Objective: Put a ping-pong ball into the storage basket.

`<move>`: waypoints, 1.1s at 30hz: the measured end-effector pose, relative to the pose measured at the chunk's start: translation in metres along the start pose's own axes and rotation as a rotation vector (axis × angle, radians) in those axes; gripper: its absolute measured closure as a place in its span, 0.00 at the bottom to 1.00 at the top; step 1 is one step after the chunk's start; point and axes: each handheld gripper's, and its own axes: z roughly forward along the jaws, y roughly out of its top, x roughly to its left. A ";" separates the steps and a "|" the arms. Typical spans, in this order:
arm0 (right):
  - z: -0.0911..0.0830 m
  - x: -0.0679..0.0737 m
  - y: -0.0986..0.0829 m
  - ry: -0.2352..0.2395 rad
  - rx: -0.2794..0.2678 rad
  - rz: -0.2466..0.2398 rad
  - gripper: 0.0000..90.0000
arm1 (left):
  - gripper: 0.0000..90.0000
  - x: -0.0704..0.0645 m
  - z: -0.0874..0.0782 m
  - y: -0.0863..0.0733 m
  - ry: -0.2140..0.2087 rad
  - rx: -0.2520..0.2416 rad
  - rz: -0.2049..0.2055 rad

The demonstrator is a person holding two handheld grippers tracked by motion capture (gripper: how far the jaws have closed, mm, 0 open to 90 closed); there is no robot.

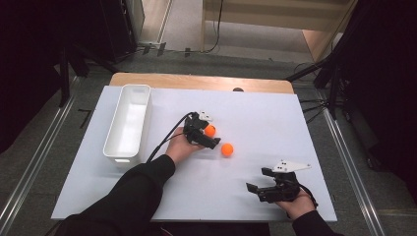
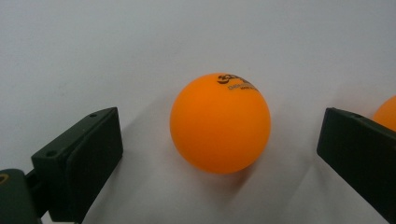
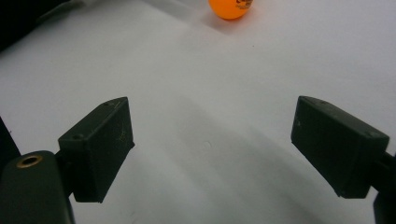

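bin [image 1: 127,123] empty | both balls on tabletop [image 1: 275,118] | left tool [image 1: 208,136] wide around near ball [image 2: 220,123], ungripped | other ball [image 1: 226,149] waiting | right tool [image 1: 257,186] wide, empty

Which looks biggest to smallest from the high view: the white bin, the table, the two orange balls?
1. Table.
2. White bin.
3. The two orange balls, alike in size: one between the open left gripper's jaws, one lying free beside it.
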 end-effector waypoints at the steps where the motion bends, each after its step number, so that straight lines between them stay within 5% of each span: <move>1: 0.000 0.000 0.000 0.001 -0.002 -0.001 0.13 | 0.02 0.000 0.000 0.000 0.006 0.004 0.003; 5: 0.000 0.000 0.000 -0.004 -0.002 0.005 0.13 | 0.03 -0.004 0.001 0.000 0.038 0.009 0.025; 26: 0.001 0.001 0.000 0.000 0.005 0.002 0.13 | 0.19 -0.006 -0.004 -0.002 0.026 -0.014 0.038; 33: 0.002 0.002 0.000 0.005 0.009 -0.009 0.13 | 0.38 -0.004 -0.007 -0.005 0.047 -0.042 0.002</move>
